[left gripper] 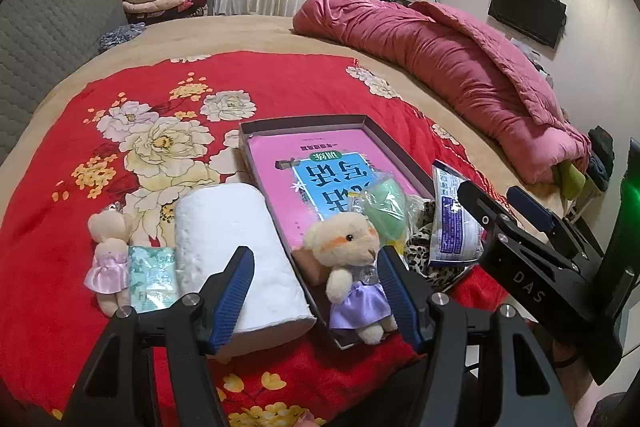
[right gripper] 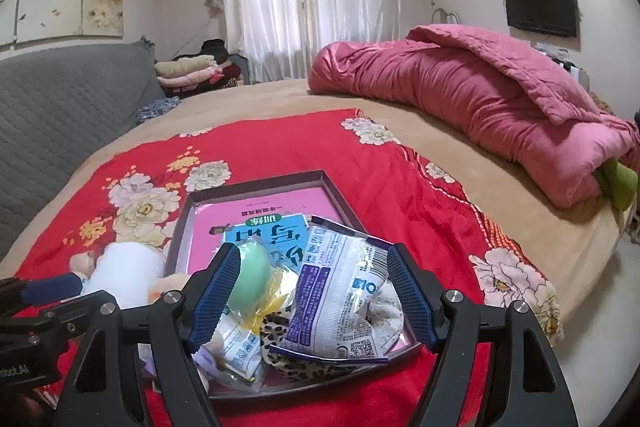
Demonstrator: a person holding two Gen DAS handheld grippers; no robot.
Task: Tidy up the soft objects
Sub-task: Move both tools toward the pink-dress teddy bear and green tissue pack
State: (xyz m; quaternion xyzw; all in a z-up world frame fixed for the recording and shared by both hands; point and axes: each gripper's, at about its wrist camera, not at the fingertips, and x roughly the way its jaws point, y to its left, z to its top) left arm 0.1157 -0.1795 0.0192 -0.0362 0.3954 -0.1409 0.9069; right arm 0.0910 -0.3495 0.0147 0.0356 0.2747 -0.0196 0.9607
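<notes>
Left wrist view: open left gripper [left gripper: 316, 291] over a bed [left gripper: 248, 31] with a tray [left gripper: 304, 125].
Teddy bear [left gripper: 352, 267] lies at the tray's near end between spread jaws, untouched; right gripper [right gripper: 314, 295] open around a packet [right gripper: 340, 291].

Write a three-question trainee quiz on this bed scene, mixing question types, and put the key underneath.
1. True or false: the bear in the purple dress lies in the tray.
2. Which thing lies on the red floral blanket outside the tray? A) the pink book B) the white paper roll C) the green egg-shaped toy
3. Fill in: neither the left gripper nor the right gripper holds anything; both stand ____.

Key: 1 true; 2 B; 3 open
</notes>
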